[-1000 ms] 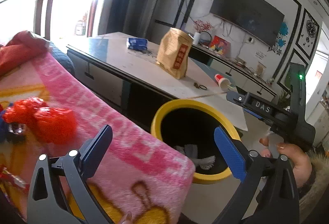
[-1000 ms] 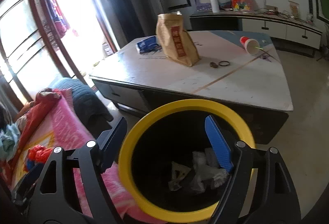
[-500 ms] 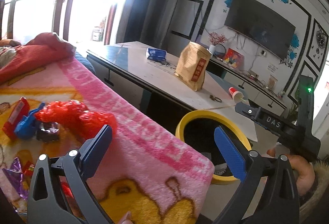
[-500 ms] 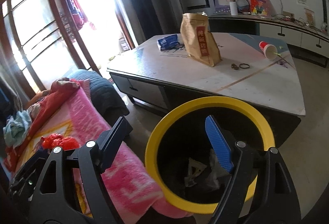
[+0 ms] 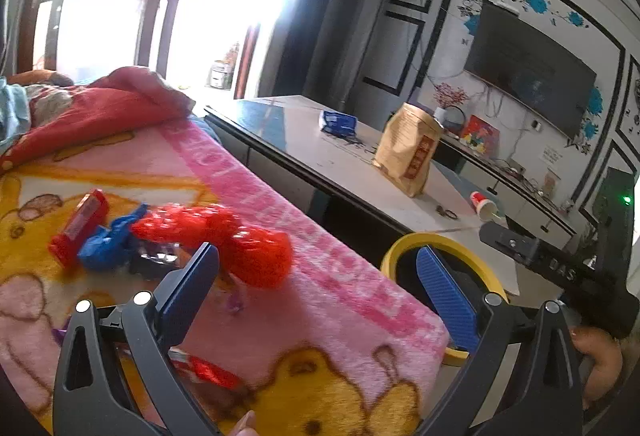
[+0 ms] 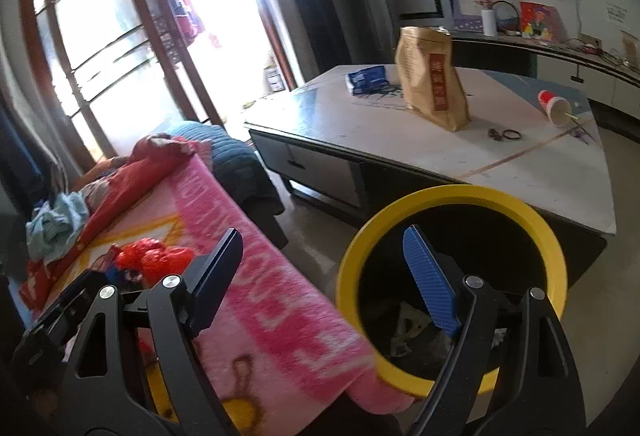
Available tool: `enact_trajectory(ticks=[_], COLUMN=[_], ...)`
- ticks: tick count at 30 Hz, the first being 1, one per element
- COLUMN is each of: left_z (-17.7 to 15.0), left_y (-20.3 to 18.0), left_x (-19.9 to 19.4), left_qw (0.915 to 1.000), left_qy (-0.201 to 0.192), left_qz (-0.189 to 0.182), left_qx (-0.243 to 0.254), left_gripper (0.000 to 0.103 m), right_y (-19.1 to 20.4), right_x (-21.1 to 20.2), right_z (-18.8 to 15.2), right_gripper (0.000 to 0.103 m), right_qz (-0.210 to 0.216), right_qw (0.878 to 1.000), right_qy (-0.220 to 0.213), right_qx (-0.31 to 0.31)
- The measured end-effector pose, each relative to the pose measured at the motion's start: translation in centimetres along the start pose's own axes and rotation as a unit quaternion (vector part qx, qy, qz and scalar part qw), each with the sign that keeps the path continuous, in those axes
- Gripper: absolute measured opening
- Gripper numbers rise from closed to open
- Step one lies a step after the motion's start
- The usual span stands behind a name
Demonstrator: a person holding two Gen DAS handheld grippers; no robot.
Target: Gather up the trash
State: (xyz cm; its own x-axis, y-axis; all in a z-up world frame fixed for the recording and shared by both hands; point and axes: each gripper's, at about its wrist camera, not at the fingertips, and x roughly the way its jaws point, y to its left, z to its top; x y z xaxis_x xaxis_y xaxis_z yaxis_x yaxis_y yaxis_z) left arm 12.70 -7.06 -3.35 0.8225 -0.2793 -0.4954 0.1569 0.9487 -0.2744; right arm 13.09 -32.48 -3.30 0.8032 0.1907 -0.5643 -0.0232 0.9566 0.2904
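Both claws [image 5: 316, 276] [image 6: 324, 268] gape empty, angled downward

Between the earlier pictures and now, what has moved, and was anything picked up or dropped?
Both views have swung from the yellow-rimmed bin toward the pink blanket, so the red bag and wrappers now lie just ahead of the left gripper. The right gripper has just been opening, nothing between its jaws. Nothing was picked up or dropped. Table items and the bin's trash are unchanged.

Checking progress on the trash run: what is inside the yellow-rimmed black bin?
Inside the yellow-rimmed black bin, crumpled pale paper scraps lie at the bottom. The right gripper's blue finger and the pink blanket cover part of the inside.
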Motion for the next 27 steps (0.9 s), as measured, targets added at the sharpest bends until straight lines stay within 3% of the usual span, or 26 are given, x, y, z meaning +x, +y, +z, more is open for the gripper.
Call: enact_trajectory(ticks=[27], left_z=[0.4], left_y=[8.9], left_x=[-4.6], left_qw=[0.9934], left_qy=[-0.035], left_qz=[0.083], left_qx=[-0.071], left_gripper=[0.096], right_y=[10.8], right_x=[2.3], right_z=[-2.9], right_gripper=[0.074], right_qz=[0.101], right_qw=[0.987], right_qy=[0.057], right_qx=[-0.108])
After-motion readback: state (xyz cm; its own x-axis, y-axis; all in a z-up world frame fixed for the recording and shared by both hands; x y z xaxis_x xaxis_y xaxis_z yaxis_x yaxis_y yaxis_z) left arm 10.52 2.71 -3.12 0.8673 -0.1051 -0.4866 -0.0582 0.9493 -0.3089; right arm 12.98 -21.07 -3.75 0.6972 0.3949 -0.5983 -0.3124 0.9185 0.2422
